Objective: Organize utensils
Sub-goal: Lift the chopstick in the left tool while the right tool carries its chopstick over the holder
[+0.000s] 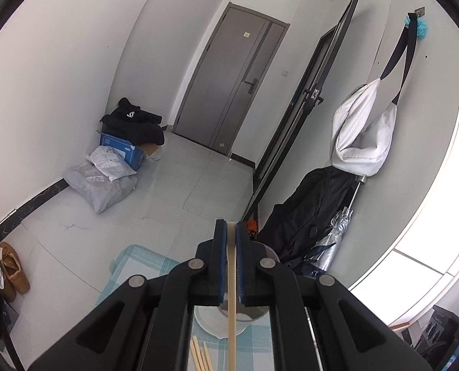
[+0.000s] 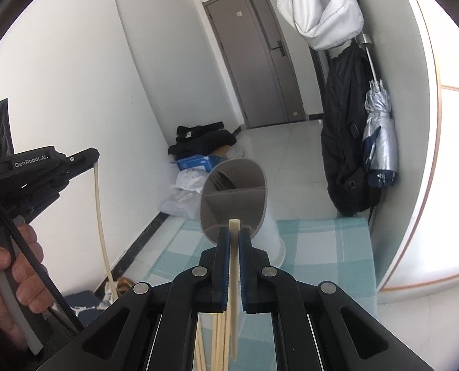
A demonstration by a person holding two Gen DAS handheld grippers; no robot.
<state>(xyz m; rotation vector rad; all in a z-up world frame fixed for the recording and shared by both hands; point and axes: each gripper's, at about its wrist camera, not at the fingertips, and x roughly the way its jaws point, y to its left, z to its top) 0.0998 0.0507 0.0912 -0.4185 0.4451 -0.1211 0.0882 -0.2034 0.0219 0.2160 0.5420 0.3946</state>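
Observation:
My left gripper [image 1: 231, 227] is shut on a pale chopstick [image 1: 232, 303] that runs back between its blue pads. In the right wrist view that left gripper [image 2: 95, 162] is at the left, a hand around its handle, and its chopstick [image 2: 101, 225] hangs down from the tips. My right gripper [image 2: 234, 232] is shut on another chopstick [image 2: 234, 278] whose tip pokes past the pads. Just beyond it stands a grey divided utensil holder [image 2: 238, 198] with a fork [image 2: 220, 181] in its far compartment. More loose chopsticks [image 2: 218, 340] lie on the checked tablecloth [image 2: 322, 262] below.
Loose chopsticks [image 1: 200, 354] lie under the left gripper beside the white holder base [image 1: 211, 321]. A black backpack [image 2: 344, 142] and a silver umbrella [image 2: 379, 142] hang at the wall to the right. Parcels and a blue box [image 1: 121, 151] sit on the floor by the left wall.

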